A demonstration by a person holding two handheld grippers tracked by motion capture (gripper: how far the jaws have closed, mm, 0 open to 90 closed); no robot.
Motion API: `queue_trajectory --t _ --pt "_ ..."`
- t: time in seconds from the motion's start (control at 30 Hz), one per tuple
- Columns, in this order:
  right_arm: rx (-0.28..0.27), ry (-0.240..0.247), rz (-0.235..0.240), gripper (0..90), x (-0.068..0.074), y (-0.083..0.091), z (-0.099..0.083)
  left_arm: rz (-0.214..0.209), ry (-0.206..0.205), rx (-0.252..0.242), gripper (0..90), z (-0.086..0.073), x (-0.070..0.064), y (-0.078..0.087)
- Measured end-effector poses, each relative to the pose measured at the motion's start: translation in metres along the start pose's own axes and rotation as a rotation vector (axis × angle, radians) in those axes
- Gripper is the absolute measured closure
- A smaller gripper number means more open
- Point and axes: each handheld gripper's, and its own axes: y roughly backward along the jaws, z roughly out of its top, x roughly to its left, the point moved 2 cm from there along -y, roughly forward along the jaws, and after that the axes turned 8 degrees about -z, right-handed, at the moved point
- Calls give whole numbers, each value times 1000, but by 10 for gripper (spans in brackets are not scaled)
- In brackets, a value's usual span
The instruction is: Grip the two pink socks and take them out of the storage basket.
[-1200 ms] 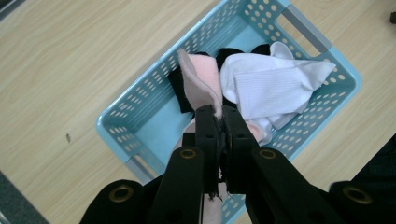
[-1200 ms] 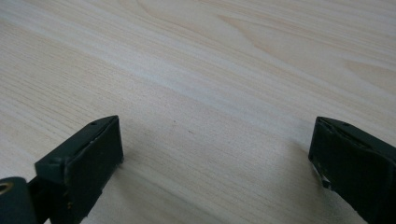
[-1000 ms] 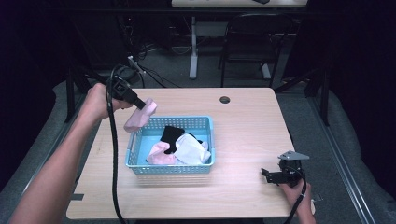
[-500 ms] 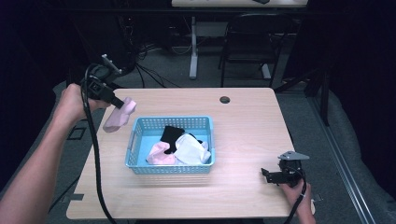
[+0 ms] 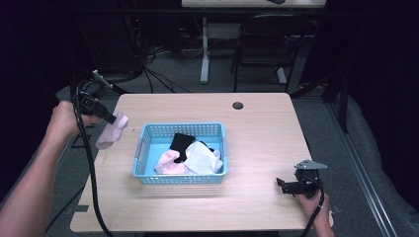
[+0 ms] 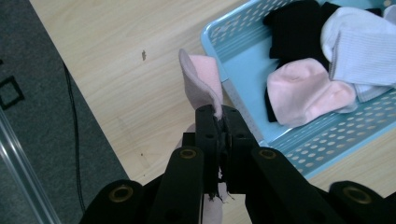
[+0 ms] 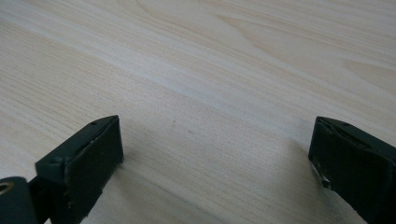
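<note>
I'm pinching the pink sock (image 5: pixel 112 131) in the left gripper (image 5: pixel 109 117), dangling at the frame's left beside the basket (image 5: pixel 181 175); the thin grip risks dropping it off the desk (image 5: pixel 267 128). The right gripper (image 5: pixel 291 186) is resting spread.

The left forearm reaches up along the left edge of the tabletop, and the left gripper (image 5: pixel 109 118) hangs over that edge with its jaws pinched tight on a pink sock (image 6: pixel 201 84). The right gripper (image 5: pixel 282 184) rests low near the front right corner, its jaws spread wide.
</note>
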Motion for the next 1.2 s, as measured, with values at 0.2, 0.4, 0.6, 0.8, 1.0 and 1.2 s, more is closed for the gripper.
queue_trajectory --t 0.2,0.4,0.6,0.8,1.0,1.2 --pt "0 0 0 25 0 0 0 -13 48 31 869 -10 20 -24" --pt "0 -1 -1 25 0 0 0 -25 75 55 869 -19 35 -50" --pt "0 -1 -1 25 0 0 0 -53 96 54 869 -19 40 -66" --pt "0 -1 0 25 0 0 0 -56 106 60 869 -13 39 -78" --pt "0 0 0 25 0 0 0 -37 110 88 869 -12 42 -94" --pt "0 0 1 25 0 0 0 -46 145 93 867 -16 50 -117"
